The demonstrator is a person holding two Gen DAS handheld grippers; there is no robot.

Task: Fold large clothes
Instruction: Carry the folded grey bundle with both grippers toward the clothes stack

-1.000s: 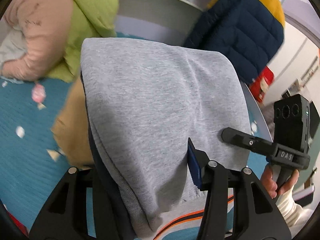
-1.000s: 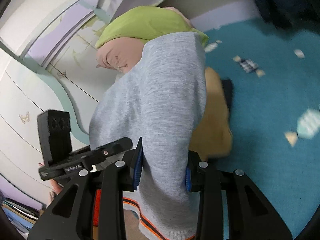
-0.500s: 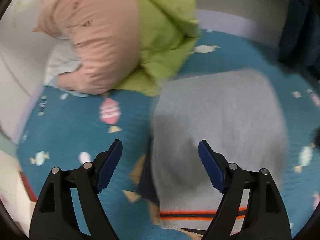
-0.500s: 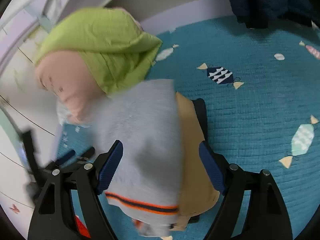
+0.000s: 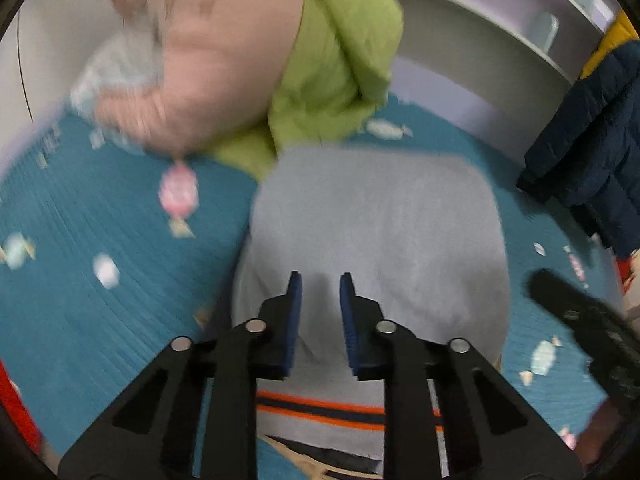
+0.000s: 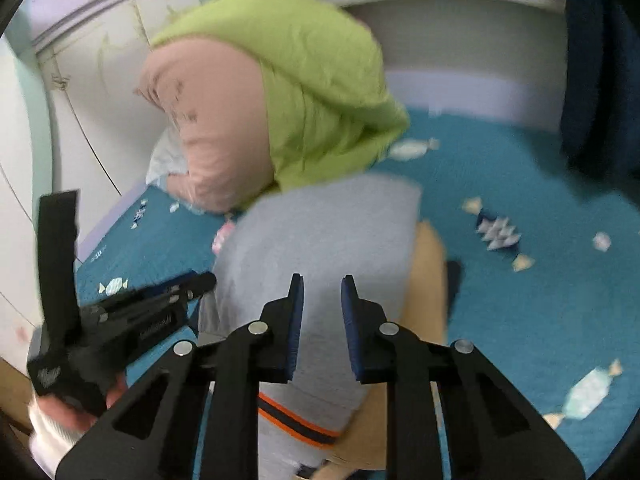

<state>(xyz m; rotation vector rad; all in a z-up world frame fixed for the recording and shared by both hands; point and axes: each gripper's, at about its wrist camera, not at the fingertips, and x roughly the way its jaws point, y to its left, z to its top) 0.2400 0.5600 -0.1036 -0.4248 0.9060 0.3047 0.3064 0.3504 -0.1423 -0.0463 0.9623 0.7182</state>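
Observation:
A grey sweater (image 5: 380, 216) with an orange and navy hem stripe lies folded flat on the teal cover, on top of a tan garment (image 6: 428, 280). My left gripper (image 5: 319, 280) hovers over the sweater's near half. Its jaws are closing to a narrow gap, with nothing pinched between the blue pads. My right gripper (image 6: 322, 282) stands over the same sweater (image 6: 332, 232), its jaws closing too, and no cloth is caught. A hand (image 6: 60, 408) holds the left tool at the lower left of the right wrist view.
A green and pink padded jacket (image 5: 240, 60) is heaped just behind the sweater. A navy and yellow puffer jacket (image 5: 592, 120) hangs at the right. The teal candy-print cover (image 5: 100, 220) spreads to both sides. A white wall (image 6: 40, 120) bounds the left.
A second ago both grippers held the grey sweater up. They let it go, it dropped folded onto the tan garment, and the jaws went wide and then narrowed.

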